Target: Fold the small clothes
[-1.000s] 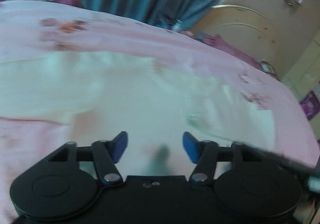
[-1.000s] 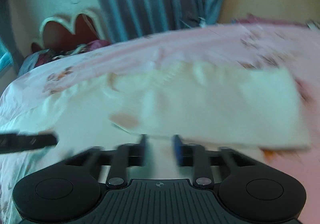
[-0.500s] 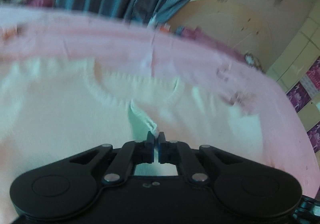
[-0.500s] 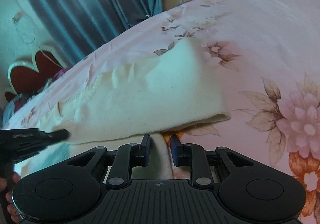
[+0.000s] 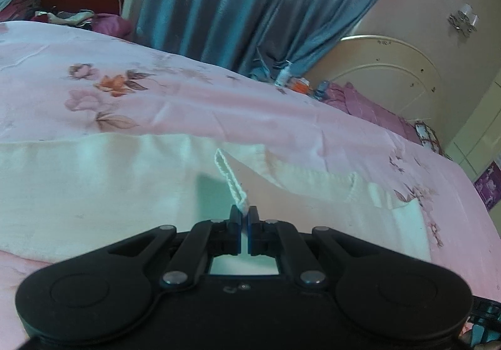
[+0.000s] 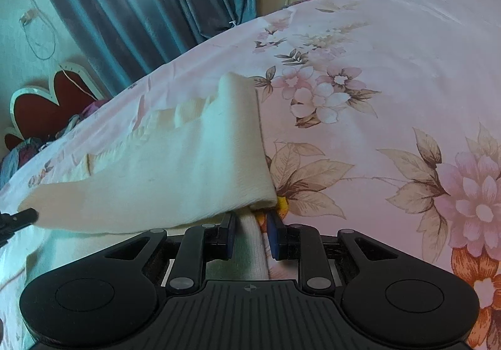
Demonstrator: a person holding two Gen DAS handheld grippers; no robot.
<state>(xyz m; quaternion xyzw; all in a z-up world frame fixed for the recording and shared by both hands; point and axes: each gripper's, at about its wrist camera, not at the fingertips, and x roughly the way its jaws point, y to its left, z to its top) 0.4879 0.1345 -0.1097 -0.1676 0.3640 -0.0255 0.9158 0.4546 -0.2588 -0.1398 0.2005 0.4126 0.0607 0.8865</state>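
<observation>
Two grippers hold a cream garment (image 6: 175, 174) on a floral bed (image 6: 391, 74). Left gripper (image 5: 243, 214) pinches only a thin edge; right gripper (image 6: 250, 224) clamps a thick fold. Thin edge may slip.

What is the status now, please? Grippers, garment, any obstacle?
Left gripper shut on cream garment edge. Right gripper pinching its folded edge. Nothing blocking on pink bedsheet.

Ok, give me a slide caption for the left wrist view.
Left gripper shut on a thin knitted edge of the cream garment, lifting it above the pink floral bedsheet.
</observation>
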